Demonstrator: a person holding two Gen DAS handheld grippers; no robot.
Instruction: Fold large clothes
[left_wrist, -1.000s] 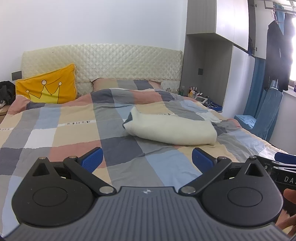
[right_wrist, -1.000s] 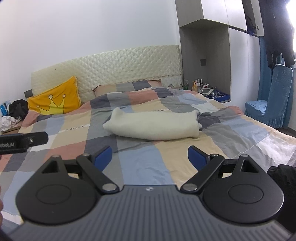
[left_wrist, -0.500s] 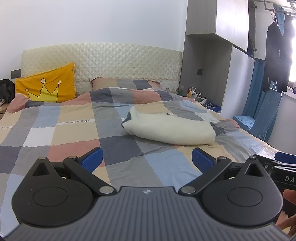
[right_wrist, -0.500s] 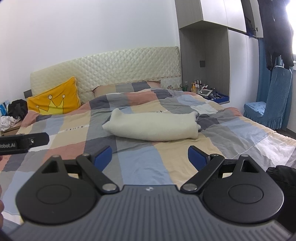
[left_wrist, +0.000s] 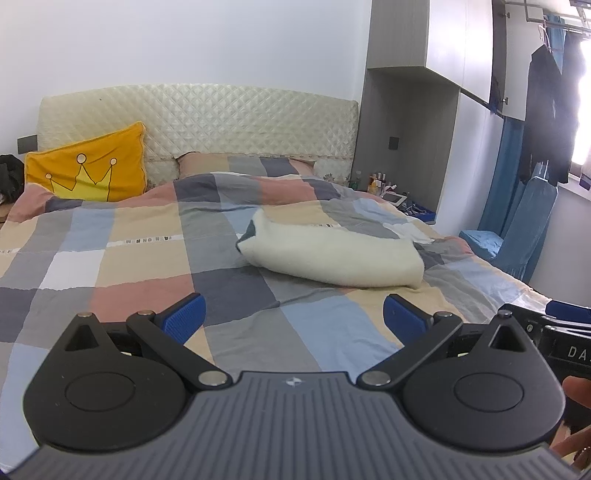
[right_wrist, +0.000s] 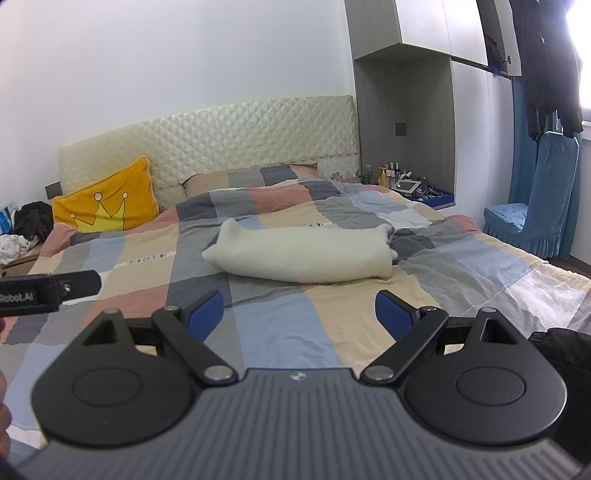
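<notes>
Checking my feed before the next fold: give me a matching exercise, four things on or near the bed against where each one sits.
1 folded cream fleece garment
2 yellow crown-print pillow
3 blue fabric-covered chair
4 small bottles

A against the headboard
B middle of the checked quilt
C grey bedside niche
D under the hanging dark clothes

Pairs: 1-B, 2-A, 3-D, 4-C

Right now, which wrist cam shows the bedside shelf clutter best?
Right wrist. The bottles and small screen in the bedside niche sit unobstructed beyond the quilt. In the left wrist view the same bottles are smaller and the quilt's edge partly hides them.
</notes>
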